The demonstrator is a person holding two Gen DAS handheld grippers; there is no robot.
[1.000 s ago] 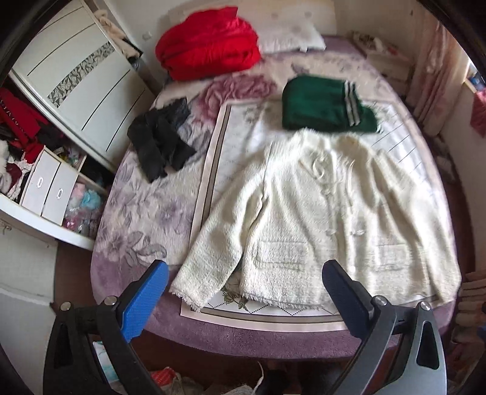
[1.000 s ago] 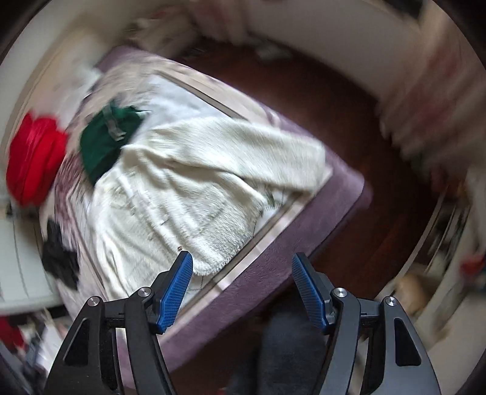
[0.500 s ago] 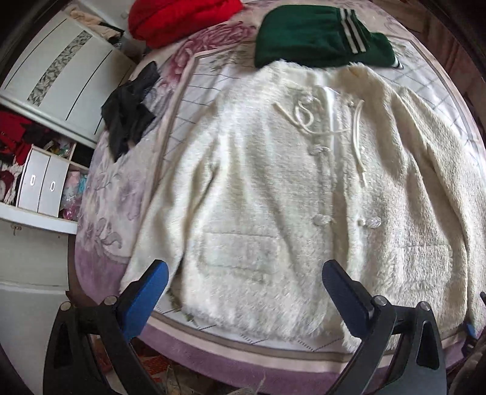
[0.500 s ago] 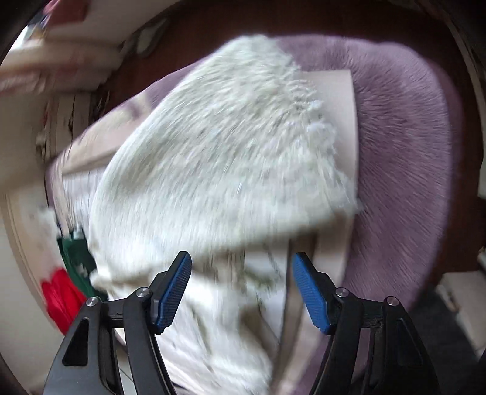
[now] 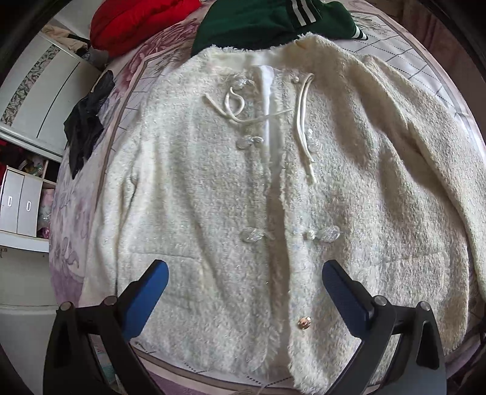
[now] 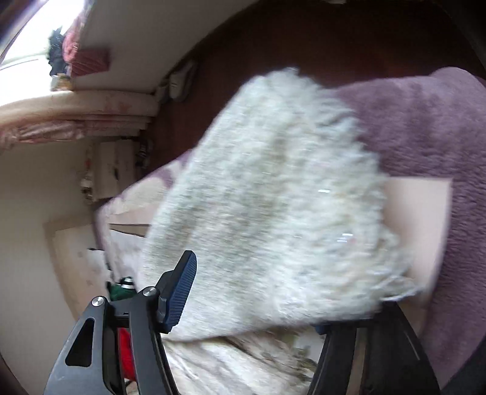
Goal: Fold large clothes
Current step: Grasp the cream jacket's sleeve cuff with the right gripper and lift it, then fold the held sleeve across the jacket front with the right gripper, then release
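Both claws have dropped from a high overview to the cream jacket [image 5: 243,188] spread flat mid-frame. The left gripper [image 5: 243,291] hangs released over its hem; the right gripper [image 6: 258,303], also unclenched, now straddles a sleeve cuff [image 6: 303,197] (folding seems about to start)

The left wrist camera looks steeply down from above the foot edge of the bed [image 5: 65,252], close over the white jacket [image 5: 212,188], facing the head end, where a green garment [image 5: 258,27] and a red one [image 5: 136,21] lie. The right wrist camera sits very near the jacket's sleeve [image 6: 273,197] at the bed's foot corner, angled down and tilted sideways, blurred. Both views share the jacket and the bed cover.
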